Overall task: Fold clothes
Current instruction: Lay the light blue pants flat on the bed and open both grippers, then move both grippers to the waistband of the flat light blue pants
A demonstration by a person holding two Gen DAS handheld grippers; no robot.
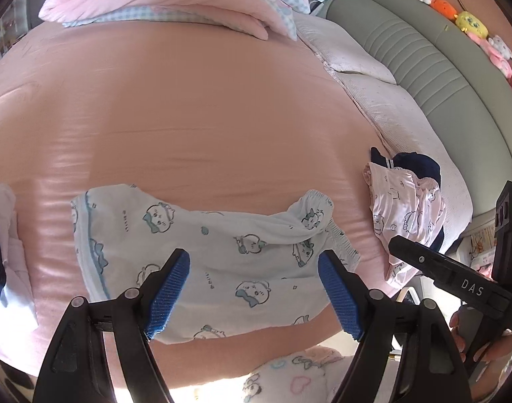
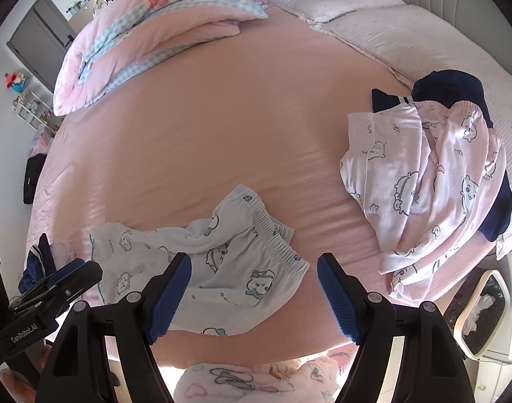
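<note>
Pale blue printed shorts (image 1: 202, 255) lying on the pink bed sheet (image 1: 189, 107) near its front edge, spread mostly flat but rumpled, one side of the elastic waistband (image 2: 276, 241) curled over toward the middle. Left gripper (image 1: 254, 292) above the near half of the shorts, blue pads (image 1: 168, 288) set wide apart, nothing between them. Right gripper (image 2: 254, 292) above the waistband end, likewise wide and empty. Off to the right, well apart from the shorts, a loose heap of pink printed pyjamas (image 2: 420, 181) lying over a dark navy garment (image 2: 447, 87), up against the pillows (image 2: 373, 30); a folded quilt (image 2: 155, 23) at the far end of the bed. Judging by the creases and the rolled waistband, shorts not yet in a neat fold, though whether spread for folding or partway through cannot be settled from here. For a clean result: best to flatten the curled waistband before anything else, since a fold laid over a rolled edge sets crooked. Better to pinch only the top layer at two matching corners, one per gripper, low and close to the sheet without catching the sheet itself. Worth keeping both ends level and taut in any carry-over, so the thin fabric does not sag or twist. Likely slippery, light cloth, so a firm closing right at the hem rather than mid-panel.
</note>
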